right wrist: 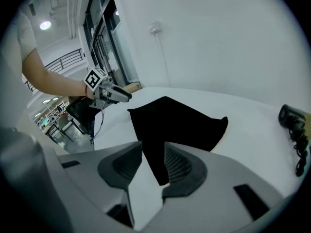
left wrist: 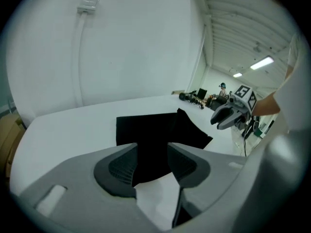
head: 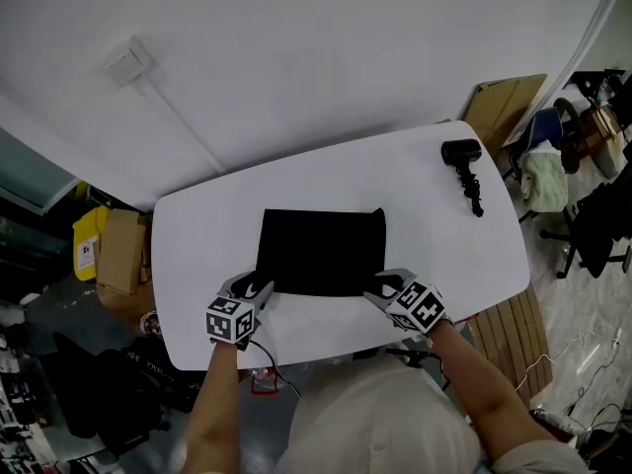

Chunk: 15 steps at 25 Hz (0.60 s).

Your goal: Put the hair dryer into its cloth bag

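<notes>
Dryer [head: 462, 156] lies far ahead and right of the right gripper [head: 387, 286]. Bag [head: 321, 250] lies flat, its near edge under both grippers. Left gripper [head: 247, 289] and right gripper: jaws apart, nothing clamped. Bag appears laid out; next, probably fetch the dryer.

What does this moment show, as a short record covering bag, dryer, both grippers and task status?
Bag: black cloth bag, lying flat on the white table
Dryer: black hair dryer, on the table's far right corner, apart from the bag
Left gripper: open, at the bag's near left corner, not pinching it
Right gripper: open, at the bag's near right corner, not pinching it
Status: dryer not yet in the bag
</notes>
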Each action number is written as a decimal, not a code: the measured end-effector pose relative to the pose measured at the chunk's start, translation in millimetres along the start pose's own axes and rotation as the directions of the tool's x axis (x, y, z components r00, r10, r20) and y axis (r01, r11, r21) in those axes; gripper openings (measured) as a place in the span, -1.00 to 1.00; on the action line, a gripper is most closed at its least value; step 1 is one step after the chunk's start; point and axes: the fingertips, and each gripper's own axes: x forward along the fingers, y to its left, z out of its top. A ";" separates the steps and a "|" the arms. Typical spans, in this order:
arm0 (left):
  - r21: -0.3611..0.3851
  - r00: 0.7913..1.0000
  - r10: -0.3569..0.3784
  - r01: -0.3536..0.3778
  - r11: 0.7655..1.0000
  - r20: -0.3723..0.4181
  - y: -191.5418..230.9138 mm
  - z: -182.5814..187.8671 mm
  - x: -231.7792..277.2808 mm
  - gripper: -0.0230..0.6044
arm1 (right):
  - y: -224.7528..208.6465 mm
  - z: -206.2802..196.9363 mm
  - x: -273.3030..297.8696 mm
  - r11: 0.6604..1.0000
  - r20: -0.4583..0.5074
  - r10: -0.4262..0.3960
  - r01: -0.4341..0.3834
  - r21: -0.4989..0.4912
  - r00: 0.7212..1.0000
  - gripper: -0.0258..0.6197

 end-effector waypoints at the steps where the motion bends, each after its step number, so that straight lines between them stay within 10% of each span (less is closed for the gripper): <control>1: -0.011 0.999 -0.015 0.016 1.000 0.028 -5.9 7.5 -0.4 -0.32 | 0.0 4.1 -3.4 1.000 0.018 -0.004 0.004 0.011 1.000 -0.46; 7: -0.075 0.967 -0.105 0.126 0.989 0.234 -48.5 60.1 -3.2 -0.32 | 1.4 30.8 -25.9 0.998 0.134 -0.030 0.023 0.056 0.991 -0.51; 15: -0.084 0.853 -0.271 0.342 0.936 0.446 -119.7 116.8 -4.3 -0.39 | -5.3 62.7 -62.4 0.993 0.279 -0.089 0.063 0.101 0.956 -0.67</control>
